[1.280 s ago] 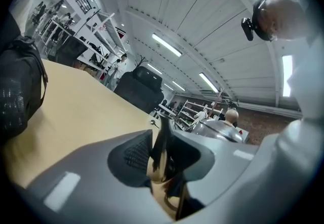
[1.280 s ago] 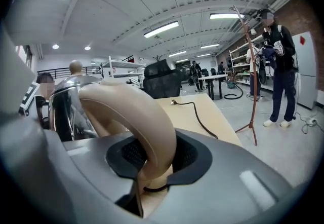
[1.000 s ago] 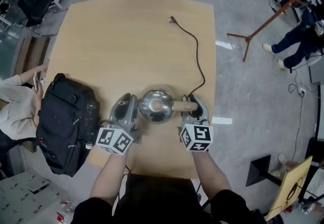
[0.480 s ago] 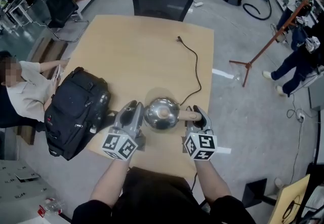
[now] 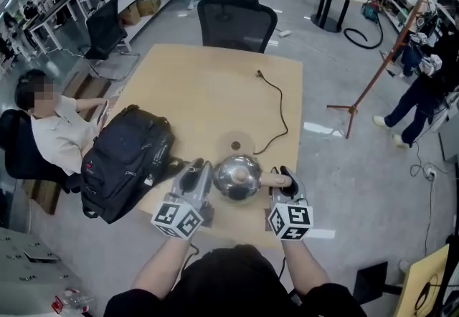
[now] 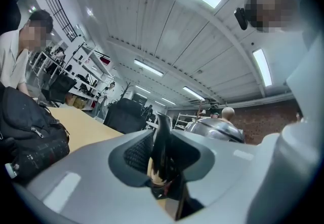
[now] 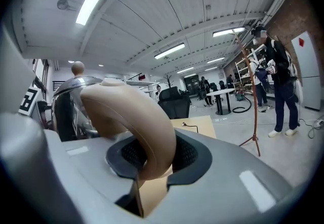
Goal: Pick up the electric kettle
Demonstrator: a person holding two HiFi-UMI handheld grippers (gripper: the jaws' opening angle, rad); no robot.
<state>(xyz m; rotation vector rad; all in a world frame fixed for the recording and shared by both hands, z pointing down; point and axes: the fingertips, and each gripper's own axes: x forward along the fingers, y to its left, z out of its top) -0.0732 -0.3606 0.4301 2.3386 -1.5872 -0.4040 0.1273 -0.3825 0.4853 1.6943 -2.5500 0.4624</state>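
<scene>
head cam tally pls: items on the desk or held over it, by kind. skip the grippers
electric kettle, held off its base: 1
kettle base with power cord: 1
black backpack: 1
Total: 3

No word, label, brand, number or sign can be read in any of the views.

L gripper (image 5: 195,171) & R gripper (image 5: 285,173): grey plastic shells, dark ribbed pads (image 7: 188,156), b/w square-marker cubes (image 5: 178,219) at 6 o'clock ends. Forearms (image 5: 161,269) bare; top (image 5: 229,287) prob. black, short-sleeved.
</scene>
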